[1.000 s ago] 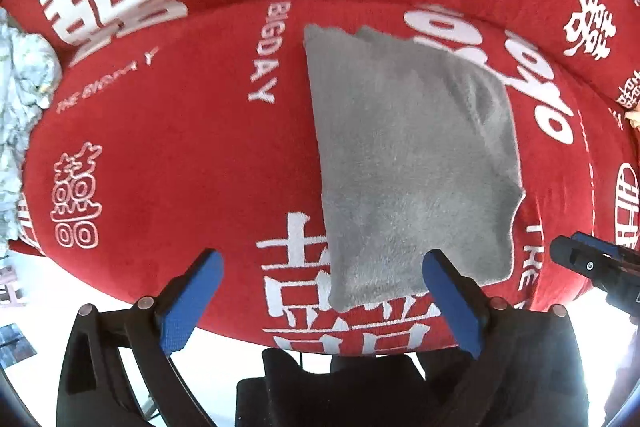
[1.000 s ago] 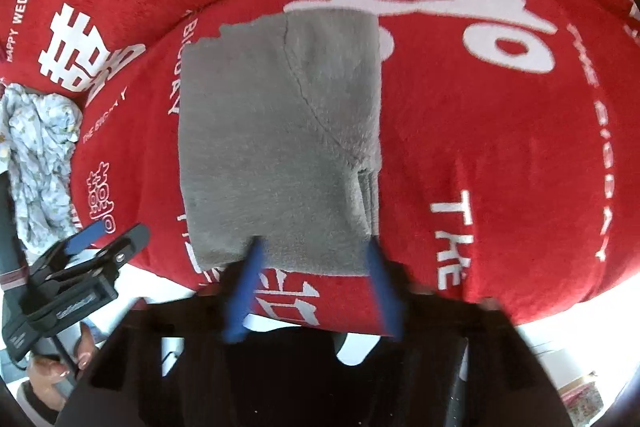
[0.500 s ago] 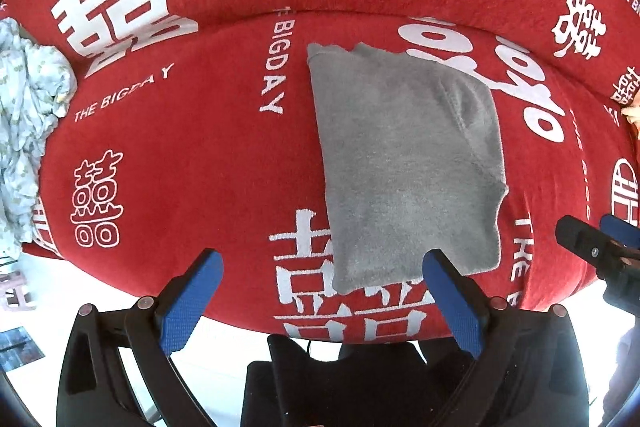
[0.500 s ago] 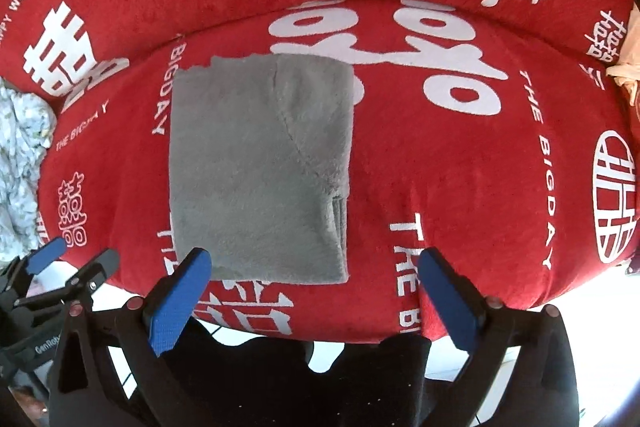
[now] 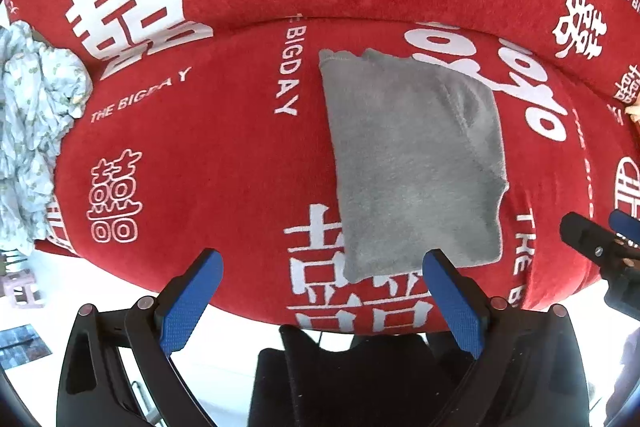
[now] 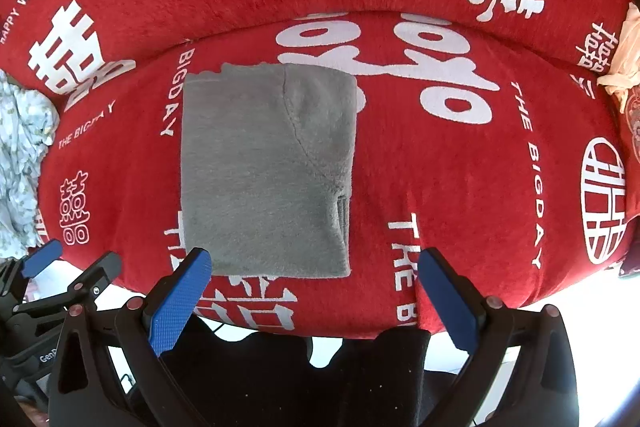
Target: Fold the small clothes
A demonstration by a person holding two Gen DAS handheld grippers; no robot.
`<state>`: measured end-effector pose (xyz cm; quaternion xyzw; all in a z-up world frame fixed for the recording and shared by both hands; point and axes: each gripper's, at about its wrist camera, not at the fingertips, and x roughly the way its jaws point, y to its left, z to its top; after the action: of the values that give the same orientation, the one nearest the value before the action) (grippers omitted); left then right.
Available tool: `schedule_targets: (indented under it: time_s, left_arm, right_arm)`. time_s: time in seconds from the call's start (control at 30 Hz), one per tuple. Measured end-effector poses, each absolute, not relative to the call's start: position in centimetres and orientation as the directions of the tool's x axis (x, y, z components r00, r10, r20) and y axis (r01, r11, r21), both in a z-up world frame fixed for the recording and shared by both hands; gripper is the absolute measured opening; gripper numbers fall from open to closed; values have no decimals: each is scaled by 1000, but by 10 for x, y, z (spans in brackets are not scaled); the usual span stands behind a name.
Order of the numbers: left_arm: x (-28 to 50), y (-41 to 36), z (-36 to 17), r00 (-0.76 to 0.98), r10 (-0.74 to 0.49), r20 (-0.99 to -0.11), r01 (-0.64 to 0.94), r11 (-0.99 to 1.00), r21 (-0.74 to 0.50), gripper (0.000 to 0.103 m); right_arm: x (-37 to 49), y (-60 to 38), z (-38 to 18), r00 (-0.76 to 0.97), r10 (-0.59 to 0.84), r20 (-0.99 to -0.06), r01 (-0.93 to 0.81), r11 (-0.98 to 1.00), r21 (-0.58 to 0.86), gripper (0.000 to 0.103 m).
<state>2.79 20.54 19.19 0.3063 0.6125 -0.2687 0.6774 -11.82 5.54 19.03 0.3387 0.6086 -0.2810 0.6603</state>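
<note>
Folded grey fleece garment (image 6: 264, 171) lying flat on the red sofa cushion printed with white lettering (image 6: 460, 187), released as its fold appears complete; left tool (image 5: 320, 297) and right tool (image 6: 316, 293) hover above its near edge, jaws apart, empty.

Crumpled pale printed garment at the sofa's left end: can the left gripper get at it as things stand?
Probably yes. The left gripper is open and empty, and only bare red sofa cover lies between it and the printed garment.
</note>
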Motion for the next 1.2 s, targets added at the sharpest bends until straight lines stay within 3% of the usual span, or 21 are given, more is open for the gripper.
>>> schedule_targets:
  time_s: [1.2]
  left_arm:
    - [31,202,204,101,31,-994,750,655,96,100]
  right_arm:
    - [-112,53,204,75,28,-997,788,611,77,103]
